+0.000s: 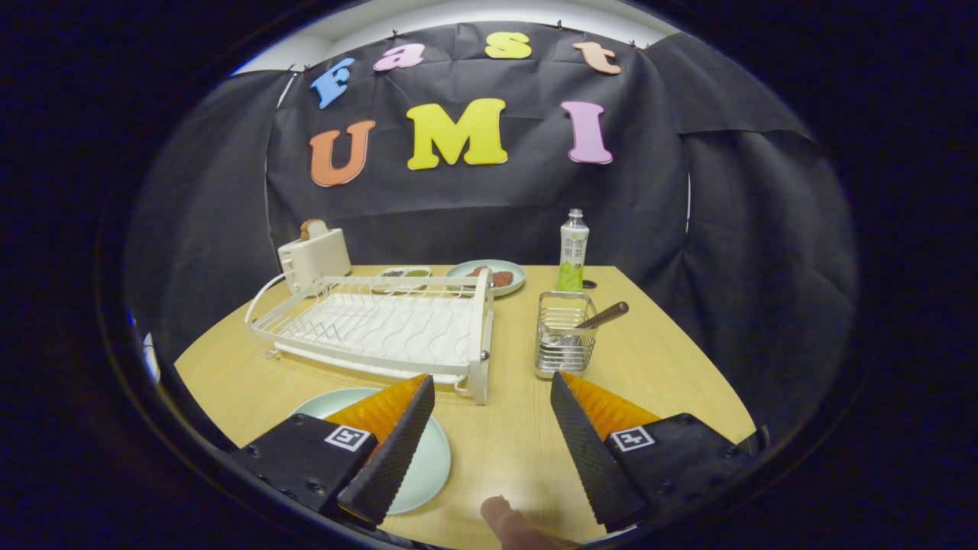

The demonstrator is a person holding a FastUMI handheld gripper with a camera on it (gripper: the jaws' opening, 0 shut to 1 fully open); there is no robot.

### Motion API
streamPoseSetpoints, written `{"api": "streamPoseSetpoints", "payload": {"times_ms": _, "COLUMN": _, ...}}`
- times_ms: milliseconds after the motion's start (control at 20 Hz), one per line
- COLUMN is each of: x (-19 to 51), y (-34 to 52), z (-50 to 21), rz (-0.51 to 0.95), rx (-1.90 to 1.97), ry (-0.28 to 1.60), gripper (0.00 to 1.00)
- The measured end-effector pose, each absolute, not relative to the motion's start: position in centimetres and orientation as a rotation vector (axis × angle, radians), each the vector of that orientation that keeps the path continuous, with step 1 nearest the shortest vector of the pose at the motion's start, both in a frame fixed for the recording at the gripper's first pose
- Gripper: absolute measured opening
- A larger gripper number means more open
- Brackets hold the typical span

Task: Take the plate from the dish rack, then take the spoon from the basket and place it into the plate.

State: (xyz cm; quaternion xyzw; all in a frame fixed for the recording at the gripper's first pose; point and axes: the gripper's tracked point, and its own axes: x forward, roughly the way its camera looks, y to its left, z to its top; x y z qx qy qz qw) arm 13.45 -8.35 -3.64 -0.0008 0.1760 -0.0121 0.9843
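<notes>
Spoon (603,314) is seen leaning in the basket (565,333) at the middle right, while the plate (424,466) lies lower left. The gripper (493,401) is held spread wide with nothing pinched. The light basket could be tipped if the spoon is pulled sideways.

The table (519,443) is a light wooden surface occupying the lower centre of the frame. A white dish rack (382,325) stands left of centre. A pale green plate (424,466) lies flat at lower left. A wire basket (565,344) stands right of centre. Along the far edge, left to right: a toaster (315,260), a small divided dish (405,273), a plate of food (489,275), and a bottle (573,252).
</notes>
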Motion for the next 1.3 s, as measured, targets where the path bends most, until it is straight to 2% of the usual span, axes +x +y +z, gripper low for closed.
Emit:
{"api": "streamPoseSetpoints", "payload": {"times_ms": 500, "x": 15.9, "y": -13.3, "z": -0.9, "rz": -0.043, "rx": 0.001, "ry": 0.168, "gripper": 1.00}}
{"api": "streamPoseSetpoints", "payload": {"times_ms": 1100, "x": 25.9, "y": -18.0, "z": -2.7, "rz": -0.137, "rx": 0.150, "ry": 0.235, "gripper": 1.00}}
{"api": "streamPoseSetpoints", "payload": {"times_ms": 1250, "x": 27.7, "y": -18.0, "z": -2.7, "rz": -0.141, "rx": 0.125, "ry": 0.210, "gripper": 0.94}}
{"api": "streamPoseSetpoints", "payload": {"times_ms": 1300, "x": 28.3, "y": -18.2, "z": -3.1, "rz": -0.147, "rx": 0.114, "ry": 0.219, "gripper": 0.85}}
